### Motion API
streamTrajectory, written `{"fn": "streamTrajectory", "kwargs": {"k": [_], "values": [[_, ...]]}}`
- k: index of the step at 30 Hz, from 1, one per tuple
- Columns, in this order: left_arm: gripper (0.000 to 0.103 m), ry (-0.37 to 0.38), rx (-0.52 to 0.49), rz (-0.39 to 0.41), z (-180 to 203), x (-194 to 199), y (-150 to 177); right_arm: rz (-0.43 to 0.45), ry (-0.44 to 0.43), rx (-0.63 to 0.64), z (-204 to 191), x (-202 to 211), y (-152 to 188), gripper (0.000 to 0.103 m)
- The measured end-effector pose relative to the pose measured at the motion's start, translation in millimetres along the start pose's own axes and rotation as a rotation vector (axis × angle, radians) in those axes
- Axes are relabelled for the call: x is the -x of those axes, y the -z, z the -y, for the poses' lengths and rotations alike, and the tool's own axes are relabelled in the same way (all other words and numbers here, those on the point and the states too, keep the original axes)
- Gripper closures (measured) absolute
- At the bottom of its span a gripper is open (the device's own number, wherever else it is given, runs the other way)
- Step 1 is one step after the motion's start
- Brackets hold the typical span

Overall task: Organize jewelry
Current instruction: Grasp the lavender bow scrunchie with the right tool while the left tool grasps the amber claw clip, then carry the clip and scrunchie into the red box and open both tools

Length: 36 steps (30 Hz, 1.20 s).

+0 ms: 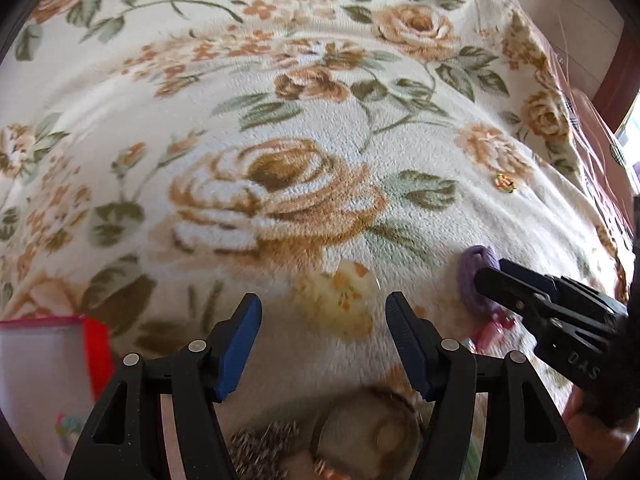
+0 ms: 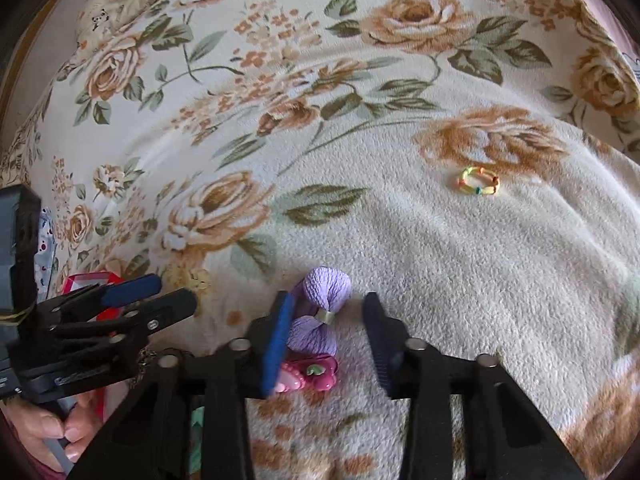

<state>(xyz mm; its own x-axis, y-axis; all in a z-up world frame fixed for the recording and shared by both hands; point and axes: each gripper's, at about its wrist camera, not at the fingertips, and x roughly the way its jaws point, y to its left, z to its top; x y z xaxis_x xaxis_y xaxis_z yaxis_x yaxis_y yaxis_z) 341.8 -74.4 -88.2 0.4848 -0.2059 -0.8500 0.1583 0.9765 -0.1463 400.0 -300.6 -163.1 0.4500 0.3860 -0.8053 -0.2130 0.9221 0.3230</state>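
A purple fabric bow [image 2: 320, 308] lies on the floral blanket [image 2: 480, 280] between the fingers of my right gripper [image 2: 326, 320]. The left pad is against it and a gap shows at the right pad, so the jaws stand open. A pink hair clip [image 2: 312, 372] lies just below the bow. My left gripper [image 1: 324, 340] is open over the blanket, with a yellow floral piece [image 1: 340, 300] just beyond its tips. In the left wrist view the right gripper [image 1: 492, 276] reaches the purple bow [image 1: 474, 276] from the right.
A red-rimmed box [image 1: 96, 344] sits at the left. A round bracelet [image 1: 368, 436] and a glittery piece [image 1: 260, 448] lie under the left gripper. A small gold item [image 1: 505, 182] and a multicoloured bead ring [image 2: 478, 181] lie farther off. A hand [image 2: 52, 432] holds the left gripper [image 2: 176, 292].
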Motion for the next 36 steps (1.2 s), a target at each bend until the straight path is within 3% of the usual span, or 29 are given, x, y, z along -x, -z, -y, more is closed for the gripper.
{"fn": "streamTrajectory", "kwargs": {"k": [2, 8, 14, 26, 36], "values": [[0.065, 0.006, 0.009, -0.006, -0.1, -9.1, -2.7, 0.004, 0.004, -0.002, 1.4, 1.3, 0.5, 0.087], [0.064, 0.029, 0.021, 0.023, -3.4, 4.0, -0.6, 0.029, -0.017, -0.001, -3.1, 12.9, 0.8, 0.090], [0.065, 0.059, 0.035, 0.075, -14.0, 50.7, 16.8, 0.063, -0.079, 0.011, -21.3, 35.8, 0.2, 0.090], [0.064, 0.042, 0.129, 0.146, -59.4, 145.8, 82.2, 0.038, -0.204, 0.074, -83.9, 55.1, 26.9, 0.090], [0.064, 0.003, 0.210, 0.173, -94.8, 197.4, 131.4, 0.013, -0.292, 0.137, -139.3, 62.3, 49.5, 0.090]]}}
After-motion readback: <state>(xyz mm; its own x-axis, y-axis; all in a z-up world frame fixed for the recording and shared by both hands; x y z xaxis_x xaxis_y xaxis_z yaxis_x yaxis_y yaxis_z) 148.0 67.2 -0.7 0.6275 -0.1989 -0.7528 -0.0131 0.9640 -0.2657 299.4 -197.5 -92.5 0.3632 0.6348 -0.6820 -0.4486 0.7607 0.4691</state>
